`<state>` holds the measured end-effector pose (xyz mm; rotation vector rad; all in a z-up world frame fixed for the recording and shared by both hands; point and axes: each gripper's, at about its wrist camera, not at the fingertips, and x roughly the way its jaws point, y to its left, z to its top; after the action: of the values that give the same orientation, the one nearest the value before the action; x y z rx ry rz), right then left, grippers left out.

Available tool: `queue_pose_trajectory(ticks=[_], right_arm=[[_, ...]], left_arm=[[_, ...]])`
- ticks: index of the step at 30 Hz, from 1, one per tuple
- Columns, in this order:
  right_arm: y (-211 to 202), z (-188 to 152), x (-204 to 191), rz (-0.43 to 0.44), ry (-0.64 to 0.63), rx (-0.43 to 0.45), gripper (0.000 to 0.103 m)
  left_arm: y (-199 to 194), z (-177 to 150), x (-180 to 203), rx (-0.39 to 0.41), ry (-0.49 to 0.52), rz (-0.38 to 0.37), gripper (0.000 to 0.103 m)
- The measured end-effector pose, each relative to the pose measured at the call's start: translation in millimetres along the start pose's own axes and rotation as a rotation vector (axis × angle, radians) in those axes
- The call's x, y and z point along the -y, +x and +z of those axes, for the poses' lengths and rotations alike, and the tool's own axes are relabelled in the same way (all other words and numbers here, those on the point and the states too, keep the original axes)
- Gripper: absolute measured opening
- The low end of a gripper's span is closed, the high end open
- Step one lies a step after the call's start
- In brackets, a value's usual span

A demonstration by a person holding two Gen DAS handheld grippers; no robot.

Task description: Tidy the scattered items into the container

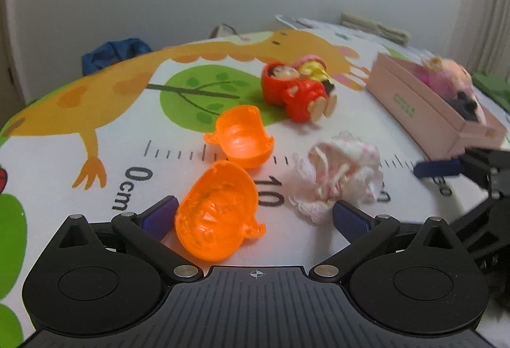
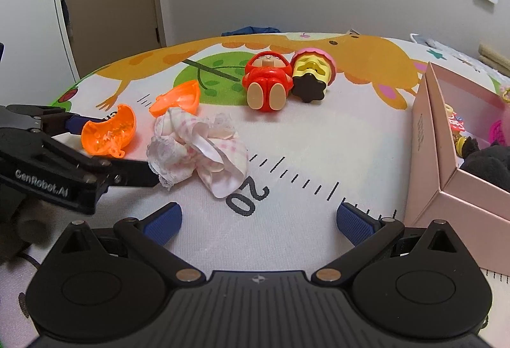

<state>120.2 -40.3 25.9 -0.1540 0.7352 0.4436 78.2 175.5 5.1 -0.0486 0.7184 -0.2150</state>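
Observation:
Two orange plastic shell halves lie on the play mat. The near half [image 1: 216, 217] [image 2: 108, 133] sits between the fingers of my open left gripper [image 1: 255, 215] [image 2: 108, 153], close to its left finger. The far half [image 1: 242, 137] [image 2: 177, 99] lies just beyond. A crumpled pink-and-white cloth [image 1: 338, 176] [image 2: 197, 150] lies ahead of my open, empty right gripper [image 2: 258, 220]. A red doll [image 2: 267, 83] and a yellow-pink toy [image 2: 314, 74] lie further back. The pink box [image 1: 427, 102] [image 2: 427, 141] stands at the right.
The box holds plush toys, one pink [image 1: 446, 74] and one black [image 2: 491, 160], plus small trinkets. The giraffe-print mat [image 2: 302, 131] has a ruler scale. A wall, a door and a blue bundle [image 1: 111, 53] lie beyond the mat's far edge.

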Motion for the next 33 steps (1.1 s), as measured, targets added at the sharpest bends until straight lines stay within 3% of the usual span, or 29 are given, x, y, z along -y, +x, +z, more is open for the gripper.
queue_pose_trajectory(ticks=[3,6,8,11,12,15,19,23,25,27,29,33], right_arm=[[-4.3,0.6,0.3,-0.003,0.011,0.018,0.102],[-21.6,15.0,9.3,0.048,0.097,0.098,0.102],[-22.6,34.8,11.1,0.042,0.089,0.135,0.101],[-17.9,66.4,10.7,0.005,0.039,0.177,0.078],[-11.8,76.6,10.1,-0.011,0.024,0.179,0.075],[21.7,101.2,10.4,-0.082,0.009,0.186,0.075],[64.6,125.6,22.2,-0.081,0.109,0.152,0.081],[98.7,141.5,38.2,-0.107,0.211,0.132,0.082],[114.7,145.3,46.7,-0.068,0.264,0.076,0.081],[118.8,142.8,47.6,-0.018,0.275,0.038,0.068],[114.5,136.0,42.1,0.071,0.257,-0.008,0.063],[94.0,111.0,27.0,0.178,0.239,-0.088,0.062]], left_arm=[[-7.1,-2.9,-11.2,0.031,-0.068,-0.032,0.103],[-13.5,-6.5,-23.7,0.068,-0.166,0.005,0.103],[-15.4,-7.4,-26.3,0.080,-0.194,0.019,0.103],[-14.8,-6.5,-20.0,0.074,-0.163,0.042,0.103],[-14.3,-6.0,-17.5,0.071,-0.150,0.050,0.103],[-14.8,-5.7,-17.9,0.073,-0.152,0.041,0.103],[-16.4,-7.1,-24.1,0.087,-0.186,0.015,0.103],[-15.8,-7.2,-24.6,0.089,-0.190,0.010,0.103],[-16.1,-7.4,-25.4,0.091,-0.195,0.005,0.103],[-16.4,-7.8,-26.3,0.093,-0.200,0.000,0.103],[-16.9,-8.3,-27.2,0.097,-0.206,-0.005,0.103],[-21.2,-10.0,-24.8,0.104,-0.183,-0.019,0.103]])
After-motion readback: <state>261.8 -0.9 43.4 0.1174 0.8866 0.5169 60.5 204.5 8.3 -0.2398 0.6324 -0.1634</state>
